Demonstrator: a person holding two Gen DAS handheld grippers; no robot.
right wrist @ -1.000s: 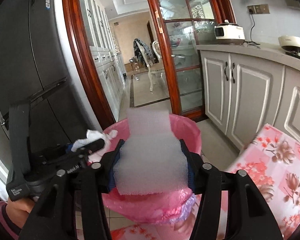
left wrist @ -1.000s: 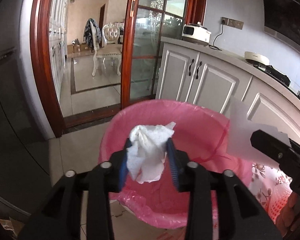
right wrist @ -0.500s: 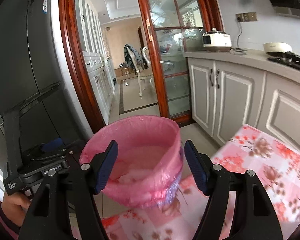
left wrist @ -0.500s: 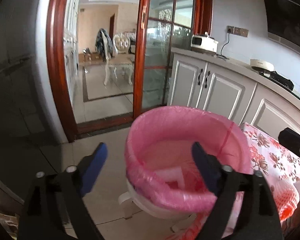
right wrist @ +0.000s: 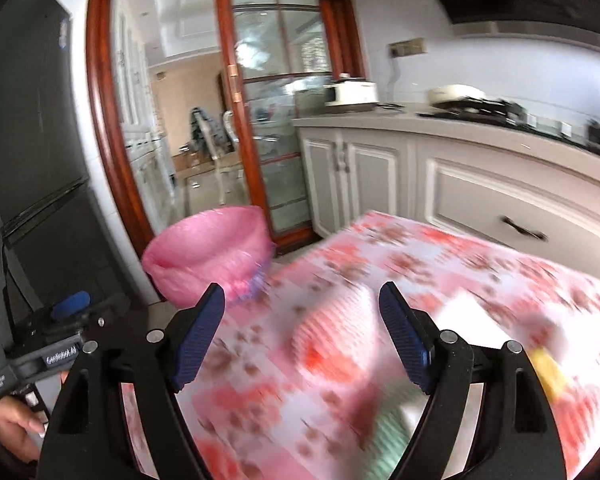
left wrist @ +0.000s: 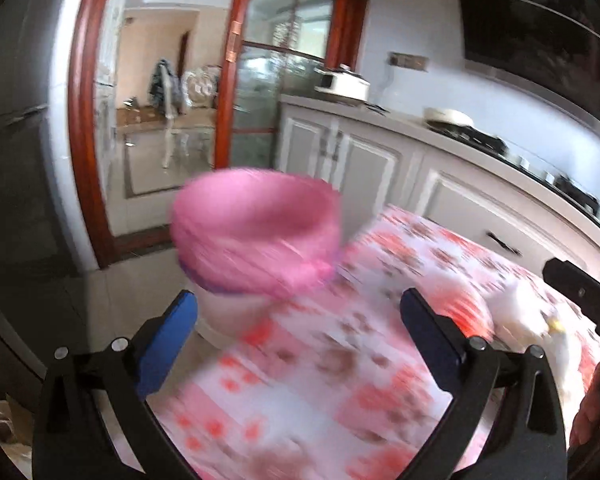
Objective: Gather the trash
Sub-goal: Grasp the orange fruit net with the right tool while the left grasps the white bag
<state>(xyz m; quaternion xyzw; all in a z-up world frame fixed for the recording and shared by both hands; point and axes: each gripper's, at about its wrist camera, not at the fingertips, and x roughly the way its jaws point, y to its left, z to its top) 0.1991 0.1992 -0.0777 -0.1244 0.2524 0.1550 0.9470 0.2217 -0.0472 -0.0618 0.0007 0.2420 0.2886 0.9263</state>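
In the left wrist view, the pink-lined trash bin (left wrist: 256, 232) stands on the floor at centre left, just beyond the near edge of the floral tablecloth (left wrist: 340, 380), with bare floor tiles to its left. The left gripper (left wrist: 298, 320) is empty, its jaws opening wide; the bin lies beyond the fingertips, above the gap. A blurred white scrap (left wrist: 516, 316) lies on the cloth at right, outside the right finger.

In the right wrist view, the bin (right wrist: 208, 256) sits left of centre, past the left fingertip. The right gripper (right wrist: 302, 312) is opening too, nothing between its fingers. White paper (right wrist: 468, 316) and a yellow bit (right wrist: 548, 368) lie right of them.

A second ago each gripper held trash over the bin; now both are empty and farther from the bin, over the table.
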